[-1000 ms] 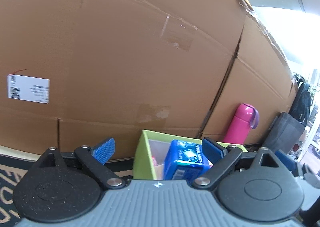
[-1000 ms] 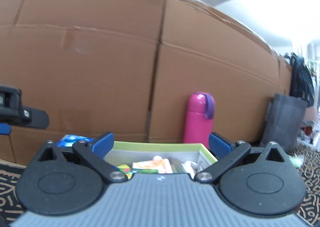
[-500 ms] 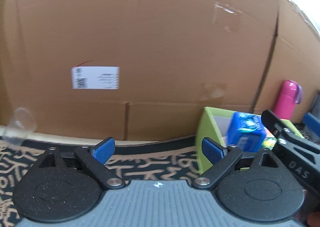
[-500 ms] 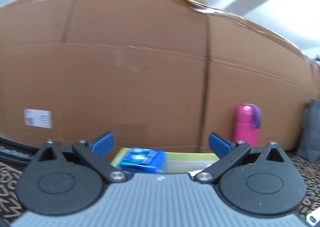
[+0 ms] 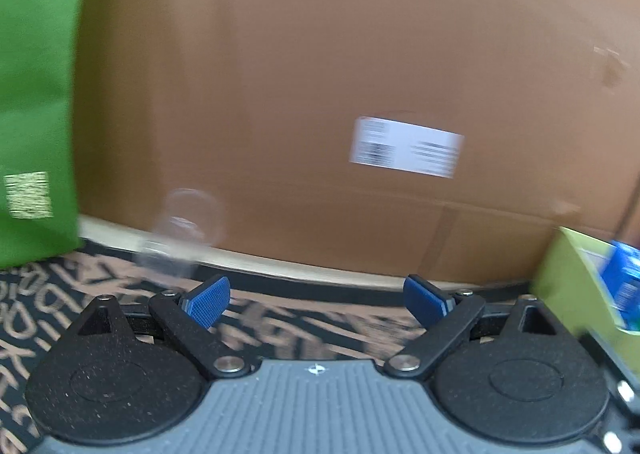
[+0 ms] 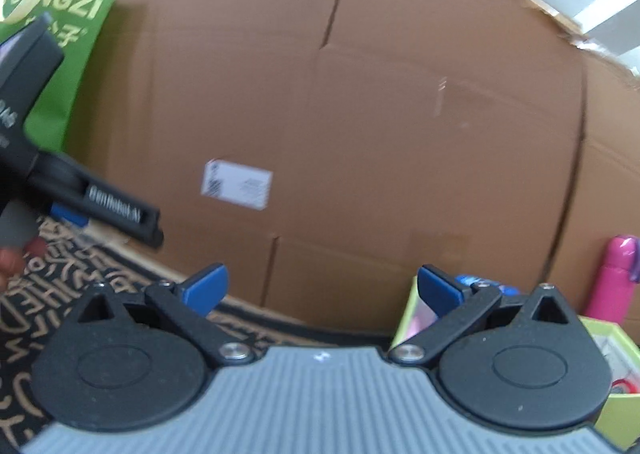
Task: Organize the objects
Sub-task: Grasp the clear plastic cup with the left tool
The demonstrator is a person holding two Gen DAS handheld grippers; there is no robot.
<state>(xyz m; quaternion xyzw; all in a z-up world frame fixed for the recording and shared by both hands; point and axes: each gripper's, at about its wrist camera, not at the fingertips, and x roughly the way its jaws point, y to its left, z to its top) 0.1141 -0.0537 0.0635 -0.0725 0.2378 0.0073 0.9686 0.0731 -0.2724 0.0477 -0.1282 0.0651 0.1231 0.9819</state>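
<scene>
The left tool (image 5: 316,294) stands wide with nothing between its blue-padded fingers, low over a black rug with tan scribble pattern (image 5: 80,294). Ahead of it, near the rug's far edge, a clear plastic cup (image 5: 184,230) shows only as a blur against the big brown cardboard wall (image 5: 320,74), which carries a white printed label (image 5: 406,152). A green bag with pale lettering (image 5: 36,94) stands at the rug's far left corner, just beside the cup. At the right edge of this view sits a lime-green open box (image 5: 568,278) with a blue carton (image 5: 624,282) inside it. The right tool (image 6: 322,290) is also wide and empty. Its right finger partly covers the lime-green open box (image 6: 600,334) and the blue carton (image 6: 466,279). A pink bottle with a purple strap (image 6: 612,278) stands upright against the cardboard behind the box. The left tool (image 6: 72,198) crosses the left side of this view, dark-bodied, with a hand (image 6: 12,258) gripping it.
</scene>
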